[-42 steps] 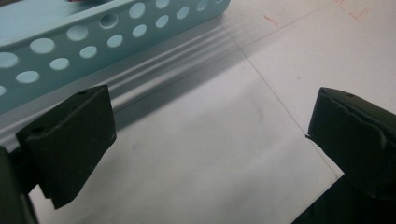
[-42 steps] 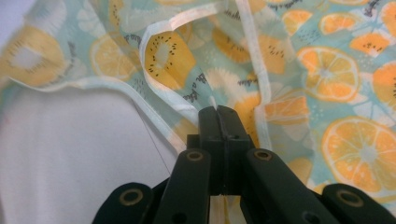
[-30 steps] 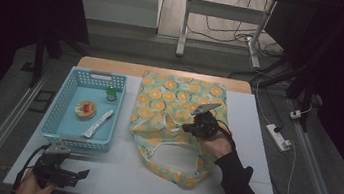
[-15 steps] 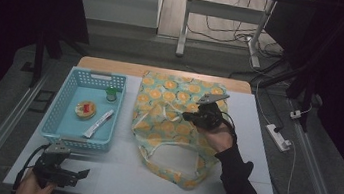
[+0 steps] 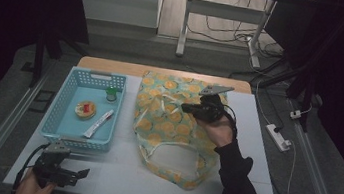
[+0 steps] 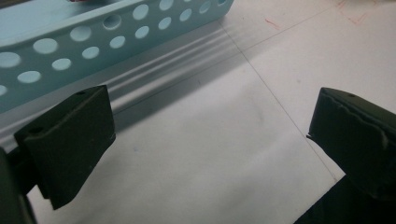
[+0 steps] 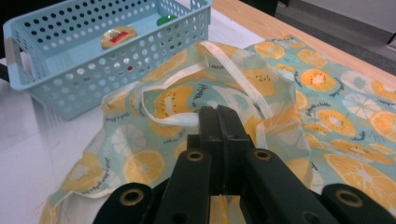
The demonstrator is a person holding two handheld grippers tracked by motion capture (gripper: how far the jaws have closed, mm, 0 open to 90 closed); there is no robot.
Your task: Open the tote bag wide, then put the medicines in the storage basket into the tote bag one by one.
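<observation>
A cloth bag printed with orange and kiwi slices lies mid-table, its mouth toward the near edge. My right gripper hovers over the bag's far half, jaws pointing left. In the right gripper view the right gripper has its jaws pressed together on the bag at its white strap, and the cloth is lifted into folds. My left gripper rests at the table's near left corner. Its jaws stand wide apart over bare tabletop, with nothing in the left gripper.
A light blue perforated basket stands left of the bag, holding a round tin, a green-capped jar and a white sachet. The basket's wall is just ahead of the left jaws. A power strip lies on the floor, right.
My right gripper has moved toward the far side of the table, drawing the bag's upper cloth with it. The left gripper has stayed put.
</observation>
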